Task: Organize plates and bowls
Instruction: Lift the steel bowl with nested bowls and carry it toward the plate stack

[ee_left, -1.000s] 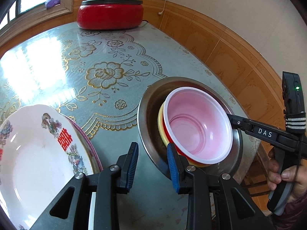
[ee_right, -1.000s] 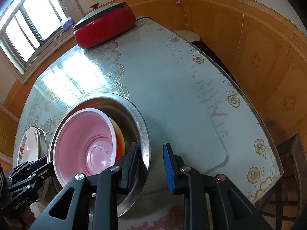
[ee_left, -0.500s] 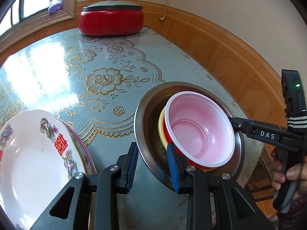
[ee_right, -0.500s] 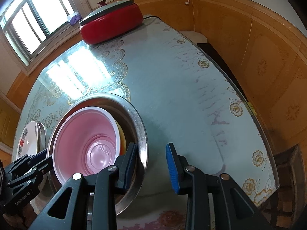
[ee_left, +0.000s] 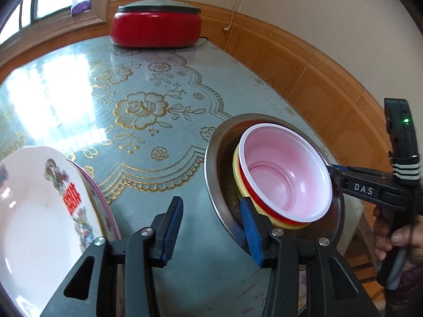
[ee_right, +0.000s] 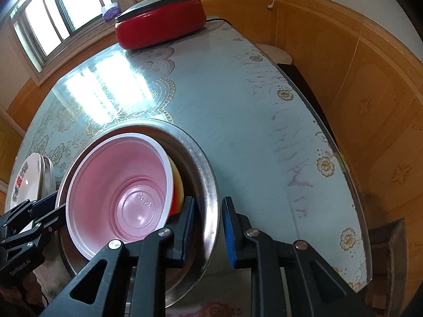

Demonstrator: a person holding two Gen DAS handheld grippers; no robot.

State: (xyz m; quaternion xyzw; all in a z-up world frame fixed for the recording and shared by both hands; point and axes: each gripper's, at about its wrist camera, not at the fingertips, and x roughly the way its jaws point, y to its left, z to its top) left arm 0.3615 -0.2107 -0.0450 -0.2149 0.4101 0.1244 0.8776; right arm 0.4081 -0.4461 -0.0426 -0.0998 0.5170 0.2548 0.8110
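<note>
A red plastic bowl with a pink inside (ee_left: 285, 179) (ee_right: 119, 187) sits in a yellow bowl (ee_left: 236, 170) (ee_right: 177, 182), both tilted inside a steel basin (ee_left: 211, 163) (ee_right: 208, 174). My left gripper (ee_left: 211, 228) (ee_right: 53, 206) straddles the basin's near rim. Its jaws are opening, with one finger inside, one outside and neither pad pressing. My right gripper (ee_right: 208, 225) (ee_left: 333, 170) straddles the opposite rim, and its jaws are closing with a gap still showing. A white flowered plate (ee_left: 31, 211) (ee_right: 26, 174) tops a small stack at the left.
A red lidded electric pot (ee_left: 156, 26) (ee_right: 161, 23) stands at the table's far end by the window. The table's edge (ee_right: 343, 158) runs close on the basin's right, with a stool (ee_right: 275, 52) beyond it. A person's hand (ee_left: 396, 235) holds the right gripper.
The left jaws have spread wider off the basin's rim. The right jaws widened a little, then drew closer together around the opposite rim. The bowls and plates have stayed in place.
</note>
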